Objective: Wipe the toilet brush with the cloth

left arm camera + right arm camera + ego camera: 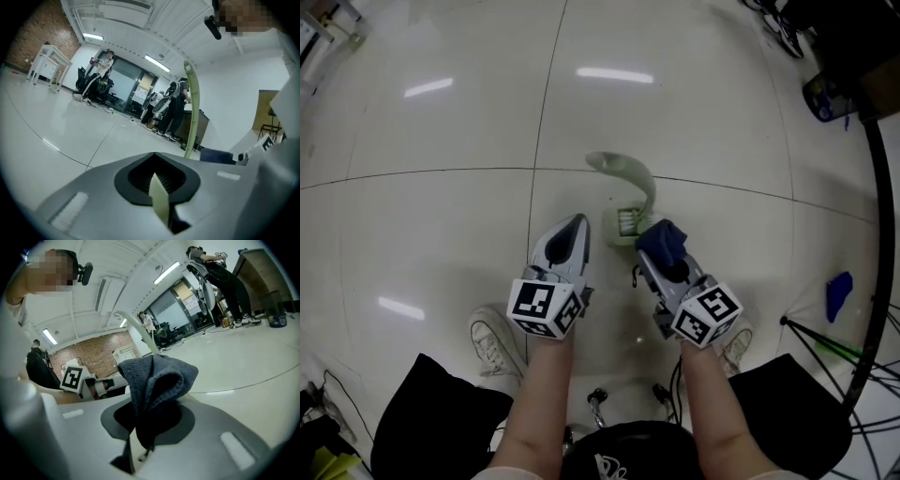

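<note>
While the left gripper [574,230] was clamped on a pale green part of the toilet brush [633,180], the right gripper [667,259] pinched the blue cloth [660,238] against its head; wiping appeared barely begun.

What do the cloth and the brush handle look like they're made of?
The cloth: dark blue terry or microfibre, by its looped, matte nap; soft, folding in the right hand-held gripper. The toilet brush handle: pale green, likely moulded plastic, smooth with a slight sheen, one curved piece. Its bristles are too small to judge.
</note>
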Tool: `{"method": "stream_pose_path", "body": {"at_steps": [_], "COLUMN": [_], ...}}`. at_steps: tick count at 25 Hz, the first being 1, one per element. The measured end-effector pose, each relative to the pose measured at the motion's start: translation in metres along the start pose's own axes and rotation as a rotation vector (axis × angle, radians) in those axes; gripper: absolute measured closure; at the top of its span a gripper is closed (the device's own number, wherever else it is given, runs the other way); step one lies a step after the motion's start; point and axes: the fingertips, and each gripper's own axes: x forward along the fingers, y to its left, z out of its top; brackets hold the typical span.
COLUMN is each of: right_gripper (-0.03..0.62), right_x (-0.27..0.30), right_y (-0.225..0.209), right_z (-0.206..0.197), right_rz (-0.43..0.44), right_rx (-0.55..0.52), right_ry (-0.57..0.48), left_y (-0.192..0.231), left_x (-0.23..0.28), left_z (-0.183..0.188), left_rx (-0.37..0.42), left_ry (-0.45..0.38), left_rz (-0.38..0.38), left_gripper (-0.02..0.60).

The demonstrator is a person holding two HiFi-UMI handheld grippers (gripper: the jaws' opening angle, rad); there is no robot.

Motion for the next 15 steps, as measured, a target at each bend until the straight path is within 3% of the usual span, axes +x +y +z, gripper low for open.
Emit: {"method": "stream_pose_path", "body": {"at_steps": [6,11,15], "right_gripper": [0.525,0.525,0.525], "right_x": [0.052,0.082,0.084], "right_y": [0.047,0.023,0.004], "right_z": [-0.042,-0.07,-0.091], "right_rz": [0.073,-0.083,-0.189], "right_rx": [0.043,0.223,0.383], "right_ry": [0.122,0.191,0.186], "left_y": [0.011,0.031,0.046], "left_x": [-0.032,-0.048,-0.055], "left_z": [0.001,-0.005,-0.001], "left_rx": [0.075,0.066,0.046], "left_ry": [-0.011,0.001,-0.009], "left_rz": [0.015,0.034,0.041], "left_gripper": [0.575,0.575,0.575]}}
